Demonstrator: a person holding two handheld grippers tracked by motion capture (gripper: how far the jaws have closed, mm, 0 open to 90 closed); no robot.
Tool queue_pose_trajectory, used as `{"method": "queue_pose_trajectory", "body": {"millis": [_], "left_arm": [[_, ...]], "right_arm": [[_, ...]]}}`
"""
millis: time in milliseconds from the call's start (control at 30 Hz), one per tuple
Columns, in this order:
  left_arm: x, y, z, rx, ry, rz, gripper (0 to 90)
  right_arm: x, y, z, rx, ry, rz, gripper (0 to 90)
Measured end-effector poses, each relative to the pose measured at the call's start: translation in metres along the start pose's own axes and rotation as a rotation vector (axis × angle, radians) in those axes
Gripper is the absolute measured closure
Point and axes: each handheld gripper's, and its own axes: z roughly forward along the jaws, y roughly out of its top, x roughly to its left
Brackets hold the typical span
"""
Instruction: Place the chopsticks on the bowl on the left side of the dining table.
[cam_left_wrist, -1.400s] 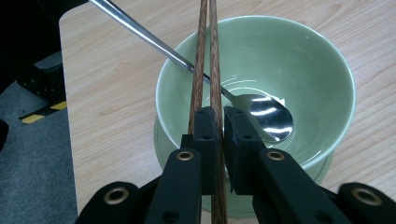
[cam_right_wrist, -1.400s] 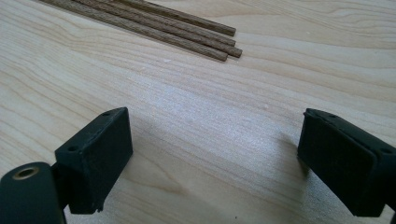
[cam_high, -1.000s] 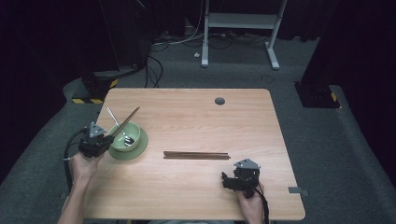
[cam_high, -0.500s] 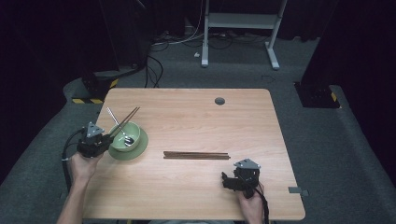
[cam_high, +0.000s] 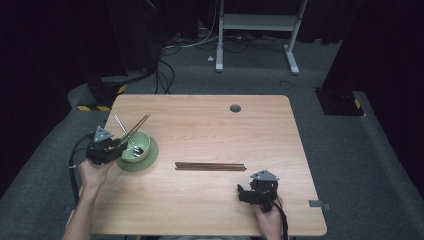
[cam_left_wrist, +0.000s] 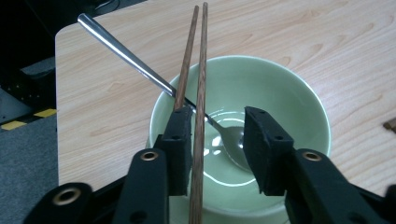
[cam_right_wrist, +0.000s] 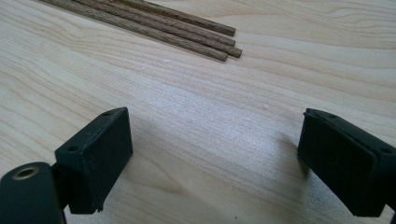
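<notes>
A pale green bowl (cam_high: 131, 154) (cam_left_wrist: 280, 79) stands on a green saucer (cam_high: 149, 160) at the table's left. A metal spoon (cam_high: 120, 125) (cam_left_wrist: 121, 51) rests in the bowl with its handle over the far rim. A pair of brown chopsticks (cam_high: 140, 123) (cam_left_wrist: 201, 56) leans across that rim beside it. My left gripper (cam_high: 119, 146) (cam_left_wrist: 217, 144) is open at the bowl's near rim. The pair runs between its jaws against the left pad (cam_left_wrist: 180, 144), and a gap separates it from the other pad. My right gripper (cam_high: 243, 194) (cam_right_wrist: 215, 154) stands open over bare wood.
A bundle of loose chopsticks (cam_high: 210, 166) (cam_right_wrist: 187, 28) lies flat at the table's middle, just ahead of the right gripper. A round cable hole (cam_high: 235, 108) sits near the far edge. A white desk frame (cam_high: 255, 22) stands on the floor beyond.
Nothing has clearly moved: the leaning chopsticks, spoon and both grippers stay about where they were.
</notes>
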Motion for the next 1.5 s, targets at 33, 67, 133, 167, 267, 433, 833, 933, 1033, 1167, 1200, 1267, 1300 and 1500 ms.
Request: {"method": "queue_pose_trajectory", "body": {"millis": [33, 67, 133, 167, 267, 433, 833, 933, 1033, 1167, 1200, 1267, 1300, 1500], "left_arm": [[0.0, 0.001, 0.001, -0.001, 0.0, -0.006, 60.4], [0.0, 0.002, 0.002, -0.002, 0.001, -0.015, 59.1], [0.0, 0.005, 0.005, 0.005, 0.002, -0.02, 56.7], [0.0, 0.006, 0.006, 0.003, 0.002, -0.03, 55.3], [0.0, 0.008, 0.01, 0.0, -0.004, -0.051, 52.3], [-0.001, 0.013, 0.016, 0.005, 0.0, -0.071, 47.7], [-0.006, 0.035, 0.024, -0.003, -0.02, -0.089, 42.0], [-0.007, 0.037, 0.026, -0.024, -0.026, -0.102, 40.9], [-0.007, 0.042, 0.029, -0.004, -0.019, -0.095, 39.9], [-0.01, 0.05, 0.032, -0.022, -0.019, -0.088, 37.1], [-0.009, 0.051, 0.033, -0.012, -0.019, -0.086, 36.4], [-0.009, 0.055, 0.039, 0.007, -0.023, -0.097, 35.3], [-0.008, 0.057, 0.041, 0.014, -0.023, -0.103, 34.4], [-0.012, 0.068, 0.056, 0.059, -0.002, -0.084, 31.8]], "right_arm": [[0.0, 0.0, 0.0, 0.0, 0.0, 0.0, 9.7], [0.0, 0.0, 0.0, 0.0, 0.0, 0.0, 9.7], [0.0, 0.0, 0.0, 0.0, 0.0, 0.0, 9.7], [0.0, 0.0, 0.0, 0.0, 0.0, 0.0, 9.7], [0.0, 0.0, 0.0, 0.0, 0.0, 0.0, 9.7], [0.0, 0.0, 0.0, 0.0, 0.0, 0.0, 9.7], [0.0, 0.0, 0.0, 0.0, 0.0, 0.0, 9.7], [0.0, 0.0, 0.0, 0.0, 0.0, 0.0, 9.7], [0.0, 0.0, 0.0, 0.0, 0.0, 0.0, 9.7], [0.0, 0.0, 0.0, 0.0, 0.0, 0.0, 9.7], [0.0, 0.0, 0.0, 0.0, 0.0, 0.0, 9.7], [0.0, 0.0, 0.0, 0.0, 0.0, 0.0, 9.7], [0.0, 0.0, 0.0, 0.0, 0.0, 0.0, 9.7], [0.0, 0.0, 0.0, 0.0, 0.0, 0.0, 9.7]]}}
